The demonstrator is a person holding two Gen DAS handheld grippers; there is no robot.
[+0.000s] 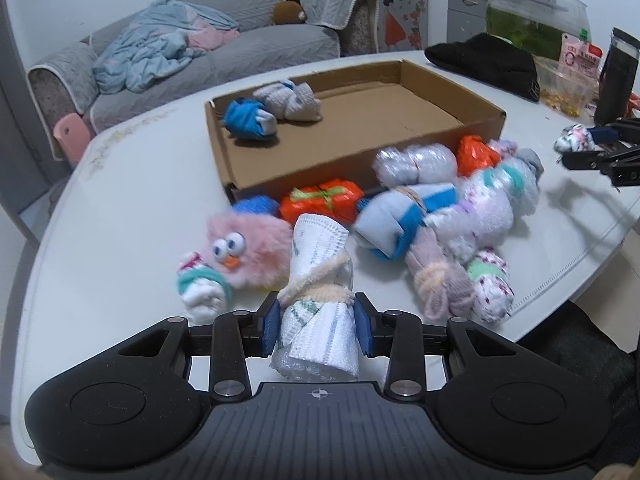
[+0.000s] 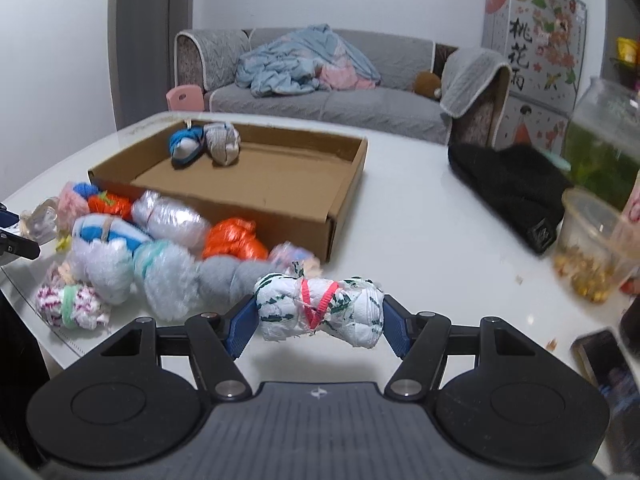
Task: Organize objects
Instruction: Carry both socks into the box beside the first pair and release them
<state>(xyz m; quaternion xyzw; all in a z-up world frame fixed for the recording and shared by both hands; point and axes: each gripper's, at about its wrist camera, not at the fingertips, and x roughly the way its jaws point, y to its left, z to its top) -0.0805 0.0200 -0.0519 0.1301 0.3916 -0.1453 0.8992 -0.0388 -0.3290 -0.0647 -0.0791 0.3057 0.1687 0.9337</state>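
My left gripper (image 1: pixel 316 330) is shut on a white rolled cloth bundle (image 1: pixel 316 264) tied with a cream band, held upright above the white table (image 1: pixel 120 216). My right gripper (image 2: pixel 320 326) is shut on a white bundle with green marks and a pink band (image 2: pixel 320 306), held crosswise just off the table (image 2: pixel 420 220); it also shows at the right edge of the left wrist view (image 1: pixel 576 140). A shallow cardboard box (image 1: pixel 360 160) holds a blue bundle (image 1: pixel 248 118) and a grey bundle (image 1: pixel 292 100). Several more bundles (image 1: pixel 440 208) lie in front of the box.
A pink fluffy toy with eyes (image 1: pixel 244 250) lies by the pile. A black cloth (image 2: pixel 508 188), a plastic tub of yellow bits (image 2: pixel 592 248), a glass jar (image 2: pixel 604 140) and a phone (image 2: pixel 604 364) sit to the right. A grey sofa (image 2: pixel 340 92) stands behind the table.
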